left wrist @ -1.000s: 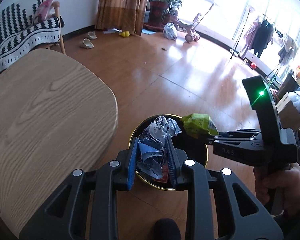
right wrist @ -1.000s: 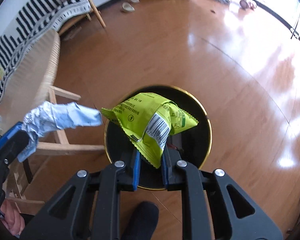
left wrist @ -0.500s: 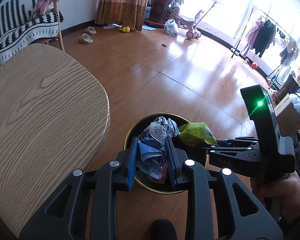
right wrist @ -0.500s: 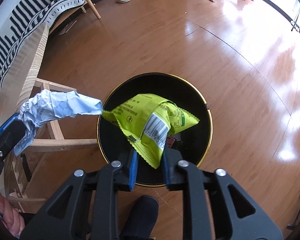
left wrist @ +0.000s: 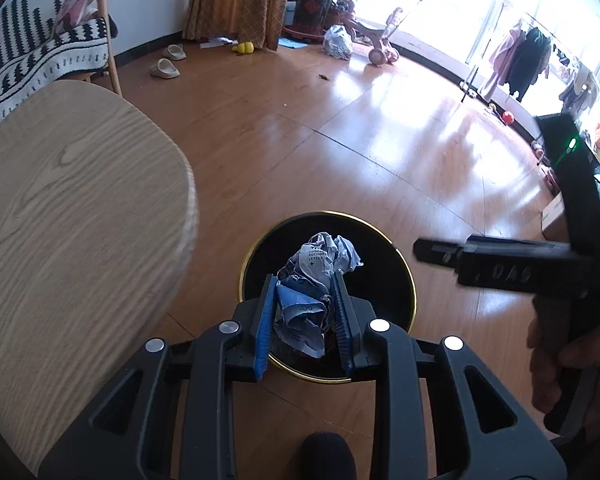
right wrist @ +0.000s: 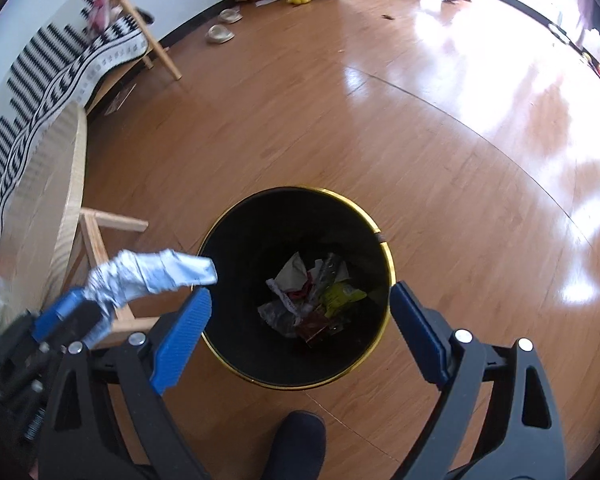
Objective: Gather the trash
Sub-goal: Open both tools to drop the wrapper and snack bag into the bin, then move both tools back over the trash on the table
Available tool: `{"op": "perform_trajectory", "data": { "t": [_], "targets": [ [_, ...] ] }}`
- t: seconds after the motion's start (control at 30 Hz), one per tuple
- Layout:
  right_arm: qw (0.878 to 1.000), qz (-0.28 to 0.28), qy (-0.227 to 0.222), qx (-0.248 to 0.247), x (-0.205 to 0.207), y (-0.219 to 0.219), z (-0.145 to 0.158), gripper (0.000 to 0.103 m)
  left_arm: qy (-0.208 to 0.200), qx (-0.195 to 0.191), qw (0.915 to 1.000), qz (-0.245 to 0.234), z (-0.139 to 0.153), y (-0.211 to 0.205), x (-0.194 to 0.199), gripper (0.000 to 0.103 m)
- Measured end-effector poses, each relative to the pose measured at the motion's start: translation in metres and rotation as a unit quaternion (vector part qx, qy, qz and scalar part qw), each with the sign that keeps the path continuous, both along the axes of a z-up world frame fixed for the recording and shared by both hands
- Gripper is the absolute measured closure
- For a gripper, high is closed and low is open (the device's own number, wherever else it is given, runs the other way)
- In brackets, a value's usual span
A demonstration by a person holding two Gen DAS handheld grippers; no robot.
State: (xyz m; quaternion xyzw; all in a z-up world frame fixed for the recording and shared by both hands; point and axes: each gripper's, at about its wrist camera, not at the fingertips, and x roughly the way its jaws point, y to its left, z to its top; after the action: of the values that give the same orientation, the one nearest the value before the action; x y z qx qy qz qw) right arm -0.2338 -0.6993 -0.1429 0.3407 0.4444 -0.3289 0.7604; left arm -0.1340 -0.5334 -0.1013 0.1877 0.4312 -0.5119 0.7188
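Observation:
A black trash bin with a gold rim [right wrist: 382, 240] stands on the wood floor, also seen in the left wrist view [left wrist: 410, 276]. My left gripper [left wrist: 306, 300] is shut on a crumpled blue-white paper wrapper [left wrist: 320, 264] and holds it over the bin; the wrapper also shows in the right wrist view [right wrist: 152, 276]. My right gripper [right wrist: 300, 320] is open and empty above the bin. The yellow-green snack bag [right wrist: 340, 296] lies inside the bin among other wrappers.
A light wooden table [left wrist: 60, 220] is close on the left, its legs beside the bin [right wrist: 96, 248]. A striped-covered bench [left wrist: 40, 56] stands by the wall. Slippers [left wrist: 164, 68], a toy trike [left wrist: 380, 44] and a clothes rack [left wrist: 520, 60] are farther off.
My right gripper opened and let go of the yellow-green snack bag, which dropped into the bin. The right gripper pulled back to the right. My left gripper still holds the paper wrapper.

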Motion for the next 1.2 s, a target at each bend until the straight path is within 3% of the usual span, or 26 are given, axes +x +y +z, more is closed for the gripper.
{"op": "perform_trajectory", "data": {
  "t": [0.17, 0.2, 0.3, 0.57, 0.8, 1.0, 1.2],
  "targets": [
    [0.999, -0.031, -0.011, -0.024, -0.015, -0.003, 0.015, 0.015, 0.017, 0.000, 0.9997, -0.017, -0.009, -0.015, -0.005, 0.076],
    [0.999, -0.041, -0.015, -0.031, -0.019, -0.004, 0.019, 0.015, 0.018, -0.003, 0.9997, -0.019, -0.011, -0.017, -0.006, 0.072],
    [0.997, -0.054, -0.026, -0.039, -0.027, -0.007, 0.025, 0.015, 0.010, -0.010, 0.9996, -0.023, -0.010, -0.023, -0.013, 0.025],
    [0.997, -0.046, -0.047, -0.047, -0.008, 0.004, 0.045, 0.015, -0.009, -0.017, 0.9998, -0.010, 0.004, -0.006, -0.004, 0.017],
    [0.995, 0.014, -0.070, -0.069, 0.061, 0.051, 0.078, 0.009, -0.037, -0.035, 0.9972, 0.055, 0.044, 0.055, 0.038, 0.008],
    [0.990, 0.089, -0.084, -0.065, 0.148, 0.114, 0.093, 0.007, -0.085, -0.037, 0.9836, 0.154, 0.075, 0.147, 0.098, 0.006],
    [0.971, 0.212, -0.085, -0.075, 0.251, 0.219, 0.103, 0.007, -0.106, -0.009, 0.9524, 0.286, 0.082, 0.275, 0.182, 0.006]
  ]
}}
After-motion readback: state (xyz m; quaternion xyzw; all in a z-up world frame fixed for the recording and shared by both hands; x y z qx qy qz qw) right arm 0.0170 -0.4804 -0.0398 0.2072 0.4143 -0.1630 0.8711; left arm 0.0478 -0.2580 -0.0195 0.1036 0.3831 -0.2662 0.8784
